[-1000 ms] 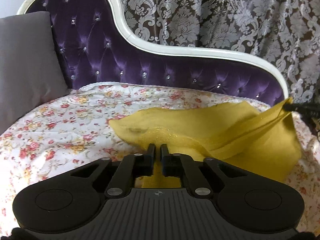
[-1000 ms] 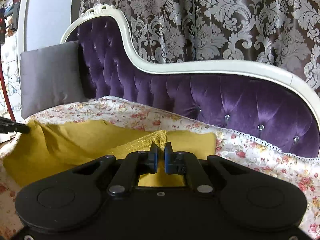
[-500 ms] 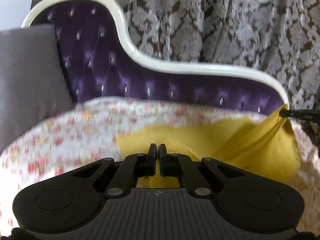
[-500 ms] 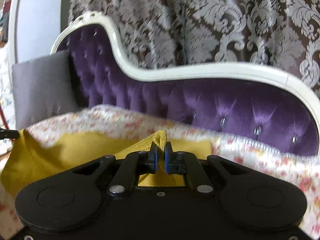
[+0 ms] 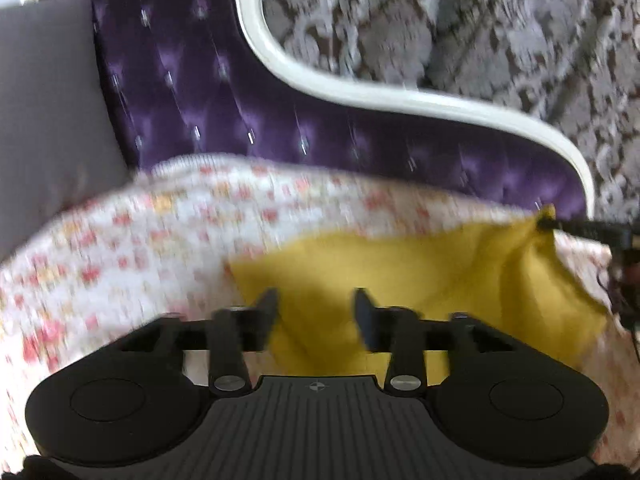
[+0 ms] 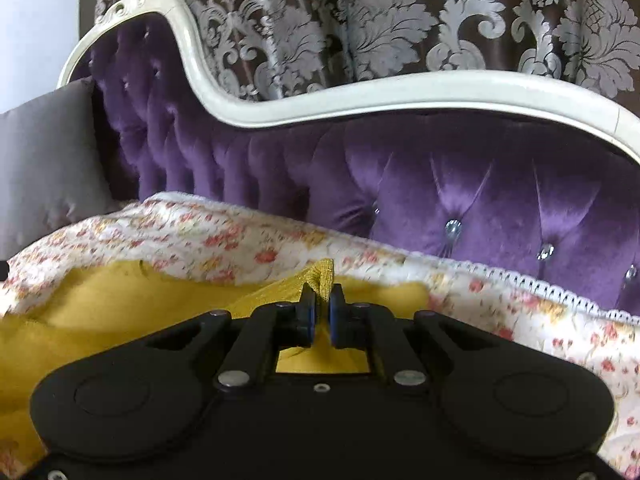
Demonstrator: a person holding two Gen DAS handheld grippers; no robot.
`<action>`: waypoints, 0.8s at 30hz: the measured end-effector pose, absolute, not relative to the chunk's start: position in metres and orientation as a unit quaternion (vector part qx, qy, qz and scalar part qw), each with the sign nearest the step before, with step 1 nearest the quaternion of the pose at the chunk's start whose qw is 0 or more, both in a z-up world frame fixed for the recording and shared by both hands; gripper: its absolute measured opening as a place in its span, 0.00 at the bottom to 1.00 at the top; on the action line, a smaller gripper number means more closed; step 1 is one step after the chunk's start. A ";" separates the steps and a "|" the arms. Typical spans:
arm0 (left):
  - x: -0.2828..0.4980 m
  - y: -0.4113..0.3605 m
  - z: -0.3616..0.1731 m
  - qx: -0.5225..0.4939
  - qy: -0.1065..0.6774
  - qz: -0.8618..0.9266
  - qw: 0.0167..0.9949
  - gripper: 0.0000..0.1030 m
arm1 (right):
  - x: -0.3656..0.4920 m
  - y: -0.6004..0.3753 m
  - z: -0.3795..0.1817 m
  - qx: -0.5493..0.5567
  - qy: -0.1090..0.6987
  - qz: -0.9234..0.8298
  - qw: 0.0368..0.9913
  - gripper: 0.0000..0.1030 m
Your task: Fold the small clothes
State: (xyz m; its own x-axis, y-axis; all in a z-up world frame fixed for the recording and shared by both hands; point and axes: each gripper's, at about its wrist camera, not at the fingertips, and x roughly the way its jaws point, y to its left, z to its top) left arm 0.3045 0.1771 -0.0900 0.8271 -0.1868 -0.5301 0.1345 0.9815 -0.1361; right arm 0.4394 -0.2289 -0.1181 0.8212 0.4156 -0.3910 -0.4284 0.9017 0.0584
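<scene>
**One corner let go, one still pinched: the fold is partway through**

Two grippers work a single yellow garment (image 5: 400,264) that lies on the floral bedspread (image 5: 160,232) in front of the tufted purple headboard (image 6: 440,176). In the left wrist view, the left gripper (image 5: 316,312) has its jaws opening, roughly half apart, with yellow cloth visible beyond the gap but nothing pressed between the pads; that picture is blurred, so whether any fold of cloth brushes a finger cannot be told. The right gripper (image 6: 322,312) is clamped tight on a ribbed edge of the garment, which bunches up between its blue pads. From the left view, that same pinched corner stands raised at the far right, the cloth draped down from it.

As a judgement, one fold appears laid and the left side released, while the right side is not yet set down. Left to do: lower and release that corner, smooth the layers, and probably fold again to reach a compact shape.
</scene>
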 end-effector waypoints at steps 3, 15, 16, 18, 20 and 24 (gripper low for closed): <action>0.292 0.180 -0.106 -0.062 0.312 -0.083 0.945 0.49 | 0.428 -0.231 -0.118 -0.019 0.199 0.222 0.954 0.11; 0.276 0.163 -0.119 -0.053 0.288 -0.091 0.952 0.30 | 0.418 -0.235 -0.116 -0.016 0.202 0.219 0.954 0.11; 0.277 0.161 -0.120 -0.051 0.295 -0.101 0.949 0.30 | 0.417 -0.235 -0.117 -0.015 0.202 0.219 0.954 0.11; 0.279 0.160 -0.124 -0.053 0.310 -0.097 0.944 0.30 | 0.417 -0.235 -0.117 -0.011 0.202 0.220 0.954 0.11; 0.281 0.164 -0.128 -0.065 0.315 -0.073 0.944 0.33 | 0.416 -0.235 -0.117 -0.009 0.201 0.222 0.954 0.11; 0.279 0.166 -0.128 -0.082 0.304 -0.065 0.947 0.12 | 0.416 -0.234 -0.118 -0.008 0.202 0.224 0.953 0.11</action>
